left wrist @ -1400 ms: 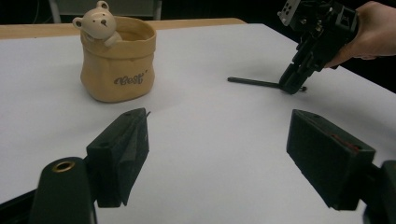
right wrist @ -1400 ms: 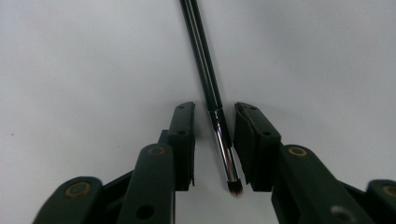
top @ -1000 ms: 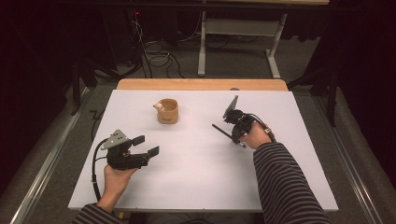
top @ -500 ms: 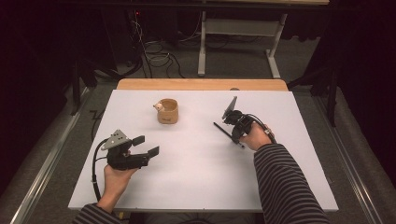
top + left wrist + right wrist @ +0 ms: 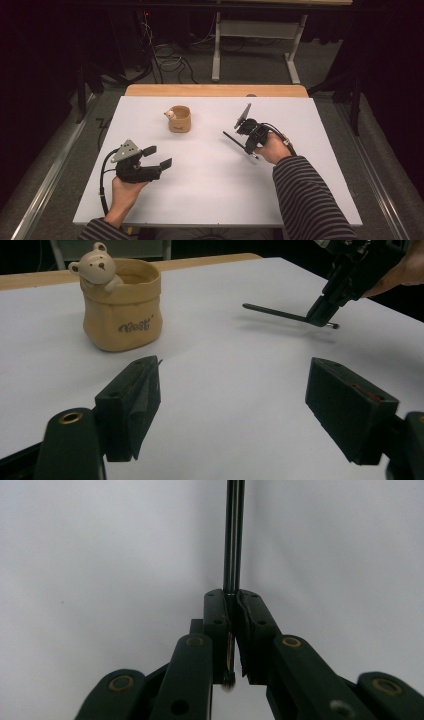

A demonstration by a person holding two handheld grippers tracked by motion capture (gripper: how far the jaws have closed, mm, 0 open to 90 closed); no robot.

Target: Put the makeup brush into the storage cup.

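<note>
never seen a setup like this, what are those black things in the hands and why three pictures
A person sits at a white table holding a hand-held black two-jaw gripper in each hand. One picture comes from a camera above the table; the other two from cameras riding on each gripper, looking along its jaws. The left gripper hovers with its jaws wide apart, holding nothing. The right gripper is clamped on a thin dark pen-like rod, seen close up in its own view. Near the table's far side stands a small tan pot with a bear figure on its rim.

Overhead light is brightening the white table [image 5: 200, 200] evenly, shadows staying soft, while surroundings are sinking into darkness.
</note>
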